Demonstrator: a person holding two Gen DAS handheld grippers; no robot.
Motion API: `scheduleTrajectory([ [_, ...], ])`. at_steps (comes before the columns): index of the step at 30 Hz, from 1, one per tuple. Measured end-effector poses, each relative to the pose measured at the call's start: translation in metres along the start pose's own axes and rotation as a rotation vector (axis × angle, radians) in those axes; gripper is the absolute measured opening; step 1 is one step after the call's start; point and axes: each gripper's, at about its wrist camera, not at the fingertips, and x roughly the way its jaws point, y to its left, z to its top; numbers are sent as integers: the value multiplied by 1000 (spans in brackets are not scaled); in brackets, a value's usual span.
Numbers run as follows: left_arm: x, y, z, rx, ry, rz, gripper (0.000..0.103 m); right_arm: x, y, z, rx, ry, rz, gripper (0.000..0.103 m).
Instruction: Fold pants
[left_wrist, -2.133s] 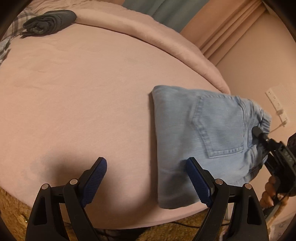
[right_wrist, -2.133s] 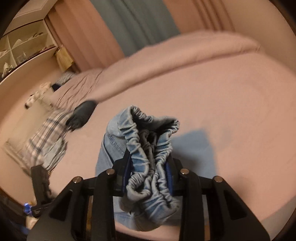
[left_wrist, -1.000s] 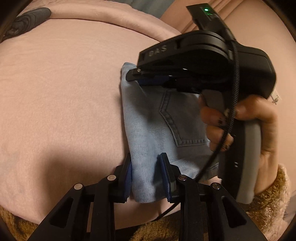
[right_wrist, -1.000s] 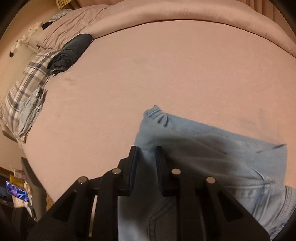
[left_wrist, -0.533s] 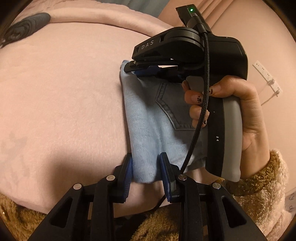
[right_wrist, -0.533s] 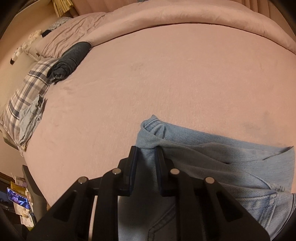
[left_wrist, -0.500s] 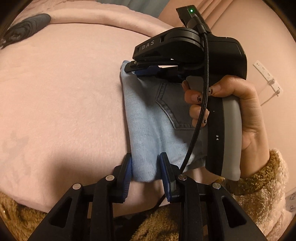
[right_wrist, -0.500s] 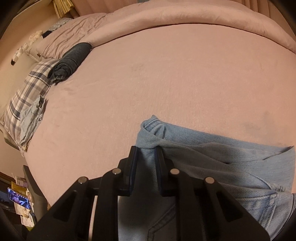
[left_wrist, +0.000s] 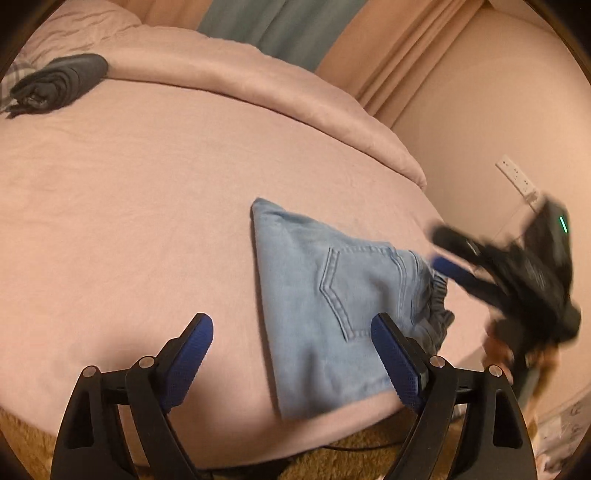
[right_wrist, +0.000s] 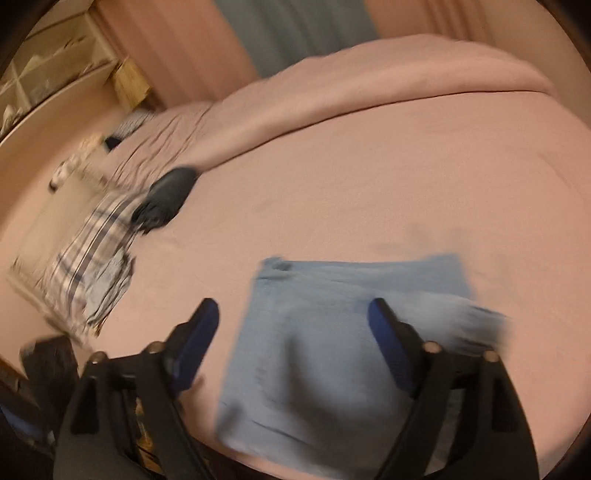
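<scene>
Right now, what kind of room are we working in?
Most likely a bedroom: the folded jeans lie on a wide bed with a pink cover, a rolled duvet runs along its far edge, and curtains hang behind.

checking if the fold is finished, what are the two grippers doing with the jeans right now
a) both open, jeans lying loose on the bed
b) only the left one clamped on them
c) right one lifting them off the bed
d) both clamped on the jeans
a: the left gripper and right gripper both have their jaws spread wide with nothing between them, and the folded jeans lie flat on the pink bed.
</scene>
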Motion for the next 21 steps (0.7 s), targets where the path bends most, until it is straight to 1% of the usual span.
scheduleTrajectory([
  [2,13,0,7,-2,23,2,87,-17,-18,-10,18,-39,-86,89],
  [3,17,1,10,-3,27,6,87,-26,-31,-17,33,-61,-158,90],
  [4,18,0,13,-5,31,11,87,-32,-39,-22,47,-71,-196,91],
  [5,23,0,15,-10,35,16,87,-37,-50,-27,71,-79,-224,91],
  [6,28,1,16,-17,42,20,87,-41,-60,-31,98,-84,-228,92],
  [9,37,7,17,-38,69,16,87,-45,-96,-45,210,-64,-159,93],
  [11,44,11,15,-58,92,4,87,-40,-108,-54,244,-43,-140,93],
  [14,55,16,13,-95,126,-12,87,-27,-116,-66,273,0,-97,93],
  [16,57,15,12,-90,129,-9,87,-20,-120,-71,302,13,-67,96],
  [19,59,12,12,-75,131,-1,87,-23,-125,-76,327,-11,-18,96],
  [21,61,11,11,-73,134,-2,87,-24,-126,-77,332,-16,-5,96],
])
